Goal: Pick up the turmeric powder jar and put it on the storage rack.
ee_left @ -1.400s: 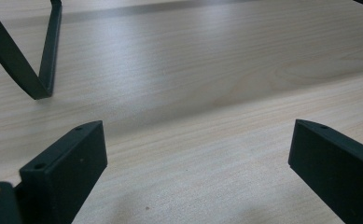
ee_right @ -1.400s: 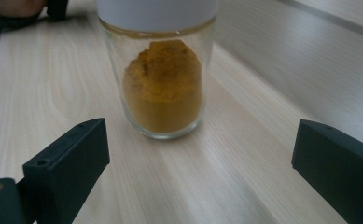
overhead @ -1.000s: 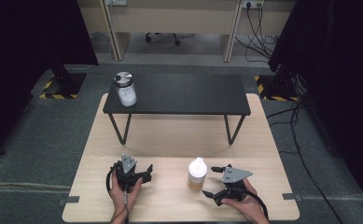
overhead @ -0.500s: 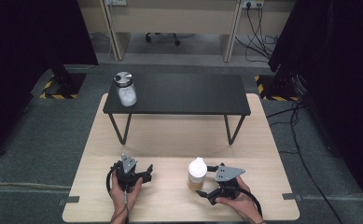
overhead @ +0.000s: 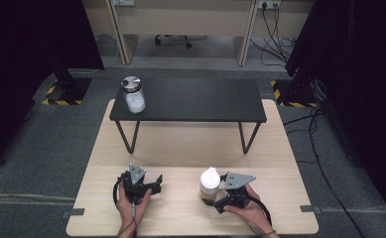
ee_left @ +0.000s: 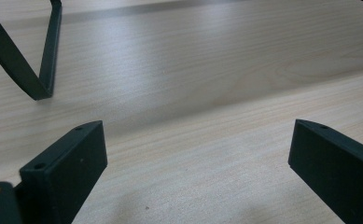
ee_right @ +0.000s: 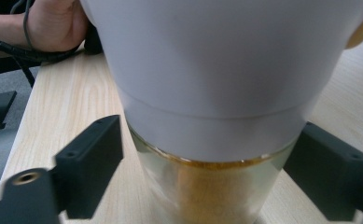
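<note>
A glass jar (overhead: 210, 184) with a white lid and yellowish contents stands on the wooden table (overhead: 180, 144) near its front edge. My right gripper (overhead: 211, 194) reaches in from the right. Its jaws have just been closing and now sit against the glass on both sides below the lid. In the right gripper view the jar (ee_right: 212, 186) sits between the right gripper (ee_right: 207, 170) jaws. My left gripper (overhead: 154, 184) rests on the table to the left, open, and the left gripper (ee_left: 198, 158) has only bare wood between its jaws.
A low black bench table (overhead: 200, 99) stands across the far half of the wooden table, with a second glass jar (overhead: 133, 94) with a metal lid at its left end. One bench leg (ee_left: 44, 70) shows ahead of the left gripper. Cables lie on the floor to the right.
The right gripper slid left up to the jar and its jaws closed in around the glass. The left gripper stayed where it was.
</note>
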Demonstrator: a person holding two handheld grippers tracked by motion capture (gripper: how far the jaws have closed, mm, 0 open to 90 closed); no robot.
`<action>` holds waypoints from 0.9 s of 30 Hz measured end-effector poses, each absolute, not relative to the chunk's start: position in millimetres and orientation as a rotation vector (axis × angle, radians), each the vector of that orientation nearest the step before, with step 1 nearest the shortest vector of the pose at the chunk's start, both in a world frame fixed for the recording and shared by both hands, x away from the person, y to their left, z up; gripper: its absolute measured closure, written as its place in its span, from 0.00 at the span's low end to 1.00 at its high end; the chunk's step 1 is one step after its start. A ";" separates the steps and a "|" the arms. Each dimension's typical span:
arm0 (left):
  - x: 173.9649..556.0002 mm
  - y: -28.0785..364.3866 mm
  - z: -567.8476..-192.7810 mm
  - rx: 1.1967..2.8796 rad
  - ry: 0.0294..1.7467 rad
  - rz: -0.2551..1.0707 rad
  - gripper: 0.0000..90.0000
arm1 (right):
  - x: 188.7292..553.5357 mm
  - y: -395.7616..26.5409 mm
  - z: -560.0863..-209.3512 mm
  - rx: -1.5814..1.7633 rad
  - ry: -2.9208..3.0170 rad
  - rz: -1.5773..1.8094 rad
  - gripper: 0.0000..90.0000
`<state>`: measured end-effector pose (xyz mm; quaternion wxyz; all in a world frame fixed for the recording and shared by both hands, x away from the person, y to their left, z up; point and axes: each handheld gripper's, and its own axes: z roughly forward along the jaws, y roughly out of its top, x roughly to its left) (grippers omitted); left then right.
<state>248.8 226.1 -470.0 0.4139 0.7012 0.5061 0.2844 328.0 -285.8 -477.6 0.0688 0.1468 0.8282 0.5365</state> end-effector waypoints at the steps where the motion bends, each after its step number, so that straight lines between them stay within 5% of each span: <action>1: 248.9 226.2 -470.0 1.762 1.273 0.714 0.04 | 328.5 -285.9 -477.6 0.434 2.496 1.617 0.25; 4: 248.6 226.0 -470.1 1.762 1.273 0.716 0.04 | 325.9 -285.8 -478.4 0.442 2.480 1.616 0.33; 27: 248.3 225.9 -470.1 1.762 1.271 0.718 0.04 | 325.8 -286.5 -478.9 0.443 2.476 1.620 0.34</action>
